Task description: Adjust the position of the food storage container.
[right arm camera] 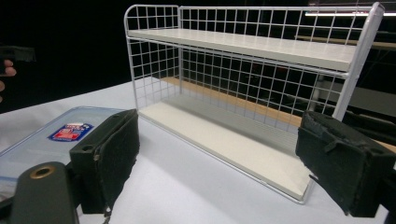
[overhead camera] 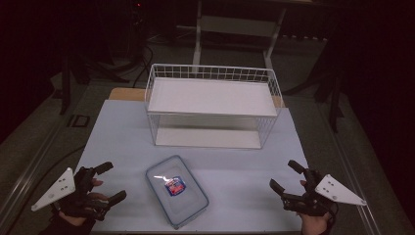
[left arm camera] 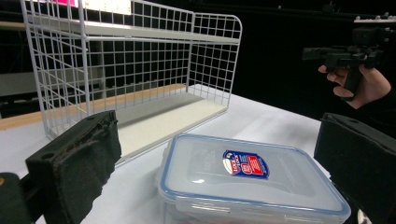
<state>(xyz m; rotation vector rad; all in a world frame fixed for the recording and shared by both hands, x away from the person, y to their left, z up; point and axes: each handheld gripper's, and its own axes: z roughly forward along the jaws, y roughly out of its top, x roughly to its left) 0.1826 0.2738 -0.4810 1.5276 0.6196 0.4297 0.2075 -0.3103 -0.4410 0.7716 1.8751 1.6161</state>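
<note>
we see the box [overhead camera: 176,190], lid on, lying on the table [overhead camera: 244,166] in front of the rack [overhead camera: 212,105], between both grippers; left gripper [overhead camera: 108,182] and right gripper [overhead camera: 284,174] hover with jaws apart, holding nothing

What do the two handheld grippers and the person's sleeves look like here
Both the left gripper and the right gripper are black pistol-grip tools with two blocky jaws faced in worn black padding. Each carries a grey three-cornered plate dotted with small holes. The sleeves at the wrists look dark.
</note>
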